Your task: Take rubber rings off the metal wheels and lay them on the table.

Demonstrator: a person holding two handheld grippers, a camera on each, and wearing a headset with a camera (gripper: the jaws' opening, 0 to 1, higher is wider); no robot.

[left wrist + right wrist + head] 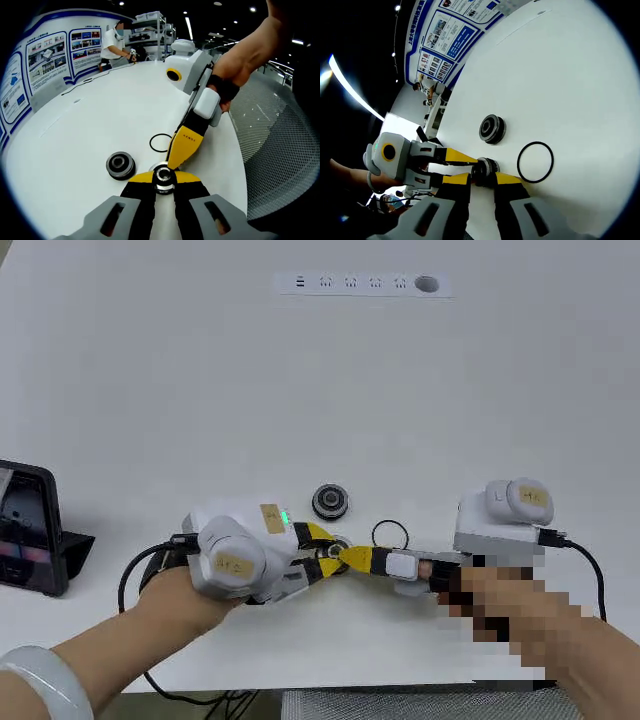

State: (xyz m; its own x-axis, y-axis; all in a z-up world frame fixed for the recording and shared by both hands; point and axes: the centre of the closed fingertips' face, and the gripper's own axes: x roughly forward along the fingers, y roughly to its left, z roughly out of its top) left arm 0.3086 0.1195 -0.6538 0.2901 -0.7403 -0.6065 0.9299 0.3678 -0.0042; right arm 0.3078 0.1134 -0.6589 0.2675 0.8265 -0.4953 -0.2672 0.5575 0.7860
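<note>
Nearest the person, at the front edge of the desk [150, 390], both claws meet on one metal wheel. The left claw [163, 177] is clamped on the held wheel [484, 171], its yellow tips pressed against either side. The right claw [481, 180] is closed on the same wheel from the opposite side, its tips flanking and touching it. The wheel sits low, at or just above the desk surface. Whether it rests there or is lifted clear cannot be told, and whether a rubber ring is still seated on it is too small and too covered by the tips to say.

Just beyond the claws, on the right claw's side, a loose ring [390, 535] lies flat on the desk, a thin black circle apart from everything else — so one ring at least is off and laid down as the task asks.

A little farther out stands the second wheel [330, 501], near the ring but not touching it. Its outer band looks dark, which suggests its rubber is still on.

As a judgement, the job is partly done: one ring delivered, the held wheel being worked on, the second wheel yet to be handled. Off to the left a dark tablet [25, 530] stands propped up, and a white power strip [360, 283] lies at the far side — neither is in the way.
</note>
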